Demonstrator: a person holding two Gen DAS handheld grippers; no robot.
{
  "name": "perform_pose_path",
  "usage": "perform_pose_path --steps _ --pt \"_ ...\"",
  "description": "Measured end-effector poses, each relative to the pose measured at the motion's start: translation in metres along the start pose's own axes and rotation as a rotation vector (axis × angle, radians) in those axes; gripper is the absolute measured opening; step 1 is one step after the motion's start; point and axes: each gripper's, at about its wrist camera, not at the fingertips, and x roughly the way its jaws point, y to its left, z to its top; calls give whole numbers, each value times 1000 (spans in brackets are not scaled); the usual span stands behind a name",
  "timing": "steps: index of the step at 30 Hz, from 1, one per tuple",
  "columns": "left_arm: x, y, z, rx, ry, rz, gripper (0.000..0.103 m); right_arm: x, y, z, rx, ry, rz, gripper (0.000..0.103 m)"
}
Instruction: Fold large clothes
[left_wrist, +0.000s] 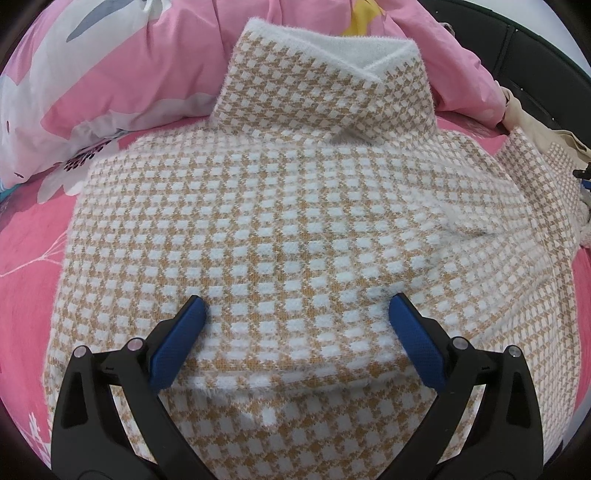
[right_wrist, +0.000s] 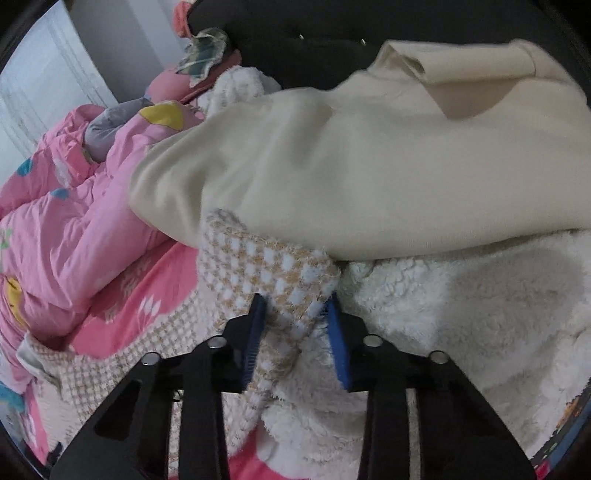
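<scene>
Through the left wrist camera we look down on a houndstooth sweater (left_wrist: 280, 229), tan and white, lying spread flat on a pink floral bedsheet (left_wrist: 26, 266). Its turtleneck collar (left_wrist: 325, 85) points toward twelve o'clock, with the white inside of the neck showing at the top. A pink quilt (left_wrist: 155, 62) is bunched behind the collar from ten to one o'clock. One sleeve (left_wrist: 546, 192) runs off toward three o'clock, where a strip of cream cloth (left_wrist: 535, 125) shows at the edge. Our left gripper (left_wrist: 297, 308) stands spread wide, its blue pads (left_wrist: 179, 345) resting on the lower body of the sweater at about six o'clock, with only flat knit between them and nothing pinched.

Through the right wrist camera, slightly blurred, our right gripper (right_wrist: 295, 299) has its blue pads (right_wrist: 338, 343) pressed in on the cuff end of the houndstooth sleeve (right_wrist: 269, 273), which rises between them as a bunched fold just below centre. The rest of the sleeve trails toward seven o'clock across the pink sheet (right_wrist: 122, 295). A cream sweatshirt (right_wrist: 369, 166) lies heaped over the sleeve's far edge from twelve to three o'clock. A white fleecy garment (right_wrist: 461, 295) lies under and beside the gripper from four to six o'clock. The pink quilt (right_wrist: 74, 206) fills nine to ten o'clock.
</scene>
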Motion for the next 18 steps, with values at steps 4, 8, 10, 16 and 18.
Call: perform_pose_path --steps 4,8,10,16,18 --pt "0 0 0 0 0 -1 97 -27 14 -5 -46 -59 18 17" --pt "-1 0 1 4 -8 2 97 -61 37 -12 -98 -130 49 16" --pt "-4 2 2 -5 -7 -7 97 -75 50 -15 -122 -151 70 15" --pt "-25 10 4 5 -10 44 96 -128 100 -23 -186 -219 200 15" --pt "-29 16 2 2 -7 66 96 -145 120 -27 -210 -235 243 15"
